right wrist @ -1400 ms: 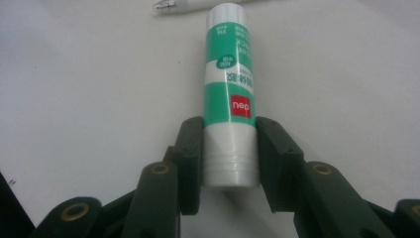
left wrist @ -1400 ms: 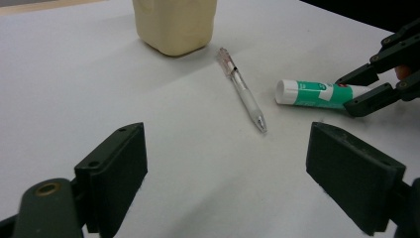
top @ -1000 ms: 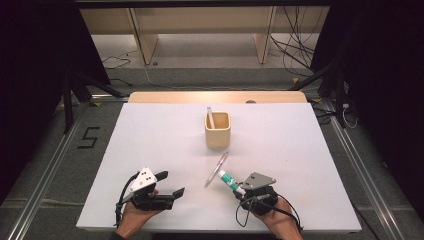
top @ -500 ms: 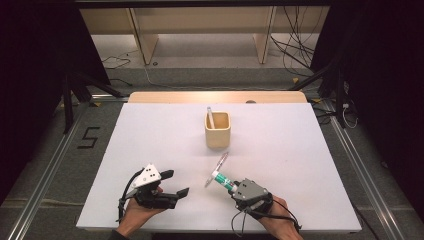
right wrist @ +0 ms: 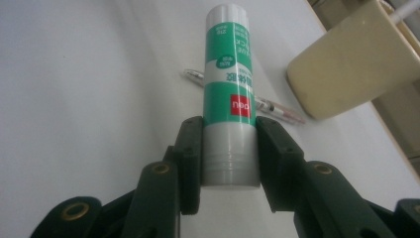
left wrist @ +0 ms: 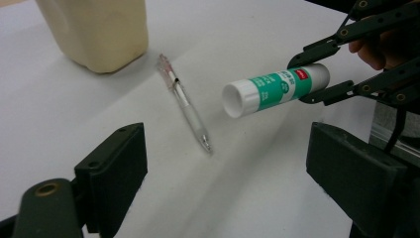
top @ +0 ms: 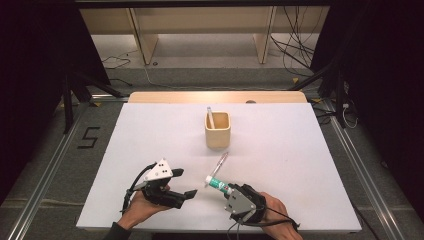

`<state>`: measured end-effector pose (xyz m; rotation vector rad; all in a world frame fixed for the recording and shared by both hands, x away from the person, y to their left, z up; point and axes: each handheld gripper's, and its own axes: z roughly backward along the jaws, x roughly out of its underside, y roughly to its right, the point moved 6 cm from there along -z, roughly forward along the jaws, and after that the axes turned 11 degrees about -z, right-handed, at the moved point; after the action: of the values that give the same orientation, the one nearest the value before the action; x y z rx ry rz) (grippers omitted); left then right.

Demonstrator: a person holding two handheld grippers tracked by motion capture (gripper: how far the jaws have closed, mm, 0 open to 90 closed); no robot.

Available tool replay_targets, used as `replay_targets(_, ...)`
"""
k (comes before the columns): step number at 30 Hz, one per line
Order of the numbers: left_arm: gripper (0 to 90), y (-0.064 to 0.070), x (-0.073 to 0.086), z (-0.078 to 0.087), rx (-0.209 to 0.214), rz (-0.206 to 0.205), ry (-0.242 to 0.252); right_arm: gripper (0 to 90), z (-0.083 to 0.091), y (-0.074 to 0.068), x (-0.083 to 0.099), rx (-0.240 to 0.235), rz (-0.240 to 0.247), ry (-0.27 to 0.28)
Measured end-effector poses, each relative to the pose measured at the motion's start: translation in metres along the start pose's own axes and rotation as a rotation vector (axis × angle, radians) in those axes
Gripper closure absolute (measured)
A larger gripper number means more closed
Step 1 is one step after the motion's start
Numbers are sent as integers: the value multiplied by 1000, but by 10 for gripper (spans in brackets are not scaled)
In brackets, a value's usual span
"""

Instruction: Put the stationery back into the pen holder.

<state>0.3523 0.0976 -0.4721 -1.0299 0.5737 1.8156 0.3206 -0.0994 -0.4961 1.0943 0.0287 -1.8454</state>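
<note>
— What does the right gripper [top: 227,189] hold?

— It holds a glue stick [right wrist: 229,89], green and white, with its grey base clamped between the two jaws. In the high view the glue stick [top: 216,183] points up and to the left, and its white cap end is free. From the left gripper view the stick seems to be lifted above the table, not lying on it.

— And the left gripper [top: 185,195]?

— Its jaws stand wide apart and there is nothing between them. It is near the front edge of the white table [top: 300,150], a little left of the right gripper.

— What else is on the table?

— A transparent pen [left wrist: 184,101] lies flat, between the glue stick and a cream cup [top: 217,130]. The cup stands upright near the middle of the table, and a white stick-like thing [top: 210,116] leans inside it; I cannot tell what it is.

— Does the glue stick touch the pen?

— No, they are near but apart.
</note>
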Motion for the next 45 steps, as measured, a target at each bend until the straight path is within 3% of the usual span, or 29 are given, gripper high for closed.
replay_targets(4, 157, 6, -5, -7, 37, -32, -40, 654, 0, -6, -3, 36, 104, 27)
replay_targets(7, 158, 9, -8, -11, 54, -62, -71, 654, 2, -9, -3, 80, 216, 27)
replay_targets(11, 158, 12, -12, -18, 75, -88, -99, 654, 2, -11, -4, 136, 351, 66)
replay_targets(17, 161, 16, -15, -25, 106, -124, -139, 654, 4, -17, -2, 164, 449, 80)
replay_targets(21, 163, 18, -15, -30, 126, -134, -173, 654, 4, -21, -3, 175, 543, 115)
replay_targets(26, 169, 21, -14, -32, 155, -153, -212, 654, 1, -26, -2, 185, 624, 106)
replay_targets(34, 185, 27, -14, -40, 196, -188, -273, 654, -2, -31, -2, 173, 694, 119)
replay_targets(45, 257, 35, -14, -47, 251, -253, -343, 654, 0, -34, -4, 151, 720, 139)
